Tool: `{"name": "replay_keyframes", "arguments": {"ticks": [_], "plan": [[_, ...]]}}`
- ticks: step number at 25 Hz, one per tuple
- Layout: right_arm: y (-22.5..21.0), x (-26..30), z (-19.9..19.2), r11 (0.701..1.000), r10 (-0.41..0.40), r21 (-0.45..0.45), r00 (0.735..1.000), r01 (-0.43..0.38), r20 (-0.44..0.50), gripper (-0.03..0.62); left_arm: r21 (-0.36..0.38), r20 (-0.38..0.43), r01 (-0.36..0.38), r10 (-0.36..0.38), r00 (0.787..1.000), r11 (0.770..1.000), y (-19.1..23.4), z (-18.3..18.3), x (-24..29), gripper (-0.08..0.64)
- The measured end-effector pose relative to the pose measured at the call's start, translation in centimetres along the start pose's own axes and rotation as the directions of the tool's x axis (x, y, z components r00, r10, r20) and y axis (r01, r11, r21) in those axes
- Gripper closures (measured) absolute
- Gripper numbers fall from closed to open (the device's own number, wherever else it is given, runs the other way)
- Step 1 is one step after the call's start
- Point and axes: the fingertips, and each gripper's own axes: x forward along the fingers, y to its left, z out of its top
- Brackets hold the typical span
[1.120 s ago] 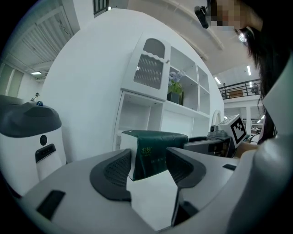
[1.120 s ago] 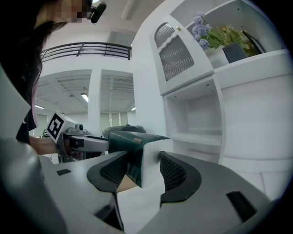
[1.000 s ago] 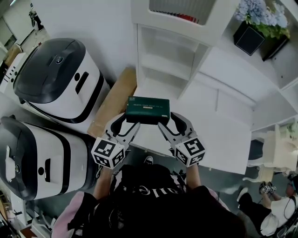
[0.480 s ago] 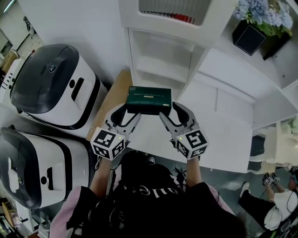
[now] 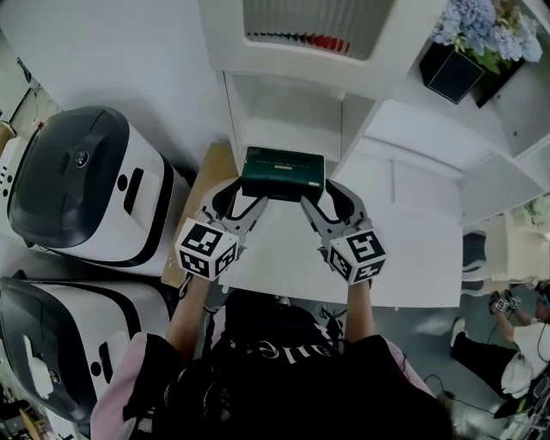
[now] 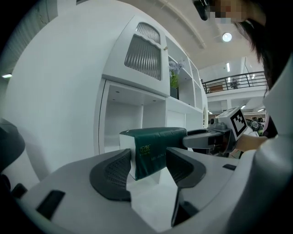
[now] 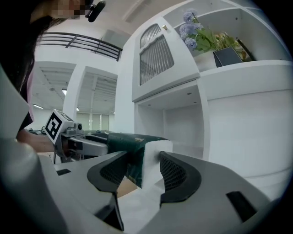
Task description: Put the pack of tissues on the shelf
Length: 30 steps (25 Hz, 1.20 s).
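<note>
**Two-gripper carry at the shelf mouth.** I hold the pack of tissues (image 5: 283,174) level in the air, just in front of the open compartment of the shelf (image 5: 288,120). The left gripper (image 6: 149,157) has its fingers clamped on one end and the right gripper (image 7: 143,160) on the other. To seat it well, I judge that both ends should advance together, level, clear of the side walls. The pack is a soft oblong in glossy dark-green film with white ends. The finger pads are dimpled grey, and the shelf is smooth, white and square-edged.

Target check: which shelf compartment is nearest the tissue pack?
The open compartment beneath the slatted-door cabinet, just beyond the tissue pack; the flowerpot compartment lies right.
</note>
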Motion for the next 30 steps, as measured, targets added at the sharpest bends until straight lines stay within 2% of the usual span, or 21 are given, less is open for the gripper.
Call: {"name": "replay_keyframes", "arguments": {"ticks": [3, 8, 15, 19, 22, 25, 30], "plan": [[-1.2, 1.2, 0.4, 0.999, -0.045, -0.017, 0.999, 0.045, 0.000, 0.348, 0.042, 0.001, 0.029, -0.029, 1.000, 0.999, 1.2, 0.5, 1.7, 0.321], [-3.6, 3.4, 0.7, 0.991, -0.125, -0.059, 0.992, 0.124, -0.009, 0.350, 0.151, 0.009, 0.041, -0.043, 0.999, 0.988, 3.1, 1.3, 4.9, 0.321], [-6.0, 5.9, -0.5, 0.980, -0.195, -0.051, 0.980, 0.193, -0.043, 0.354, 0.172, -0.003, 0.073, -0.073, 0.997, 0.982, 5.0, 1.0, 7.9, 0.321], [-7.2, 7.2, -1.4, 0.970, -0.242, -0.038, 0.969, 0.241, -0.054, 0.365, 0.168, -0.027, 0.068, -0.064, 0.998, 0.983, 6.0, -0.1, 9.5, 0.321], [-7.5, 7.6, -1.3, 0.960, -0.279, -0.045, 0.960, 0.277, -0.040, 0.371, 0.128, -0.028, 0.052, -0.049, 0.998, 0.990, 6.7, -0.9, 10.0, 0.321], [-7.6, 7.7, -1.2, 0.949, -0.312, -0.058, 0.950, 0.310, -0.019, 0.373, 0.079, -0.015, 0.039, -0.038, 0.999, 0.996, 7.3, -1.1, 10.1, 0.365], [-7.3, 7.4, -1.5, 0.939, -0.343, -0.034, 0.939, 0.342, -0.011, 0.371, 0.059, -0.019, 0.042, -0.041, 0.999, 0.997, 7.5, -1.1, 10.7, 0.367]]}}
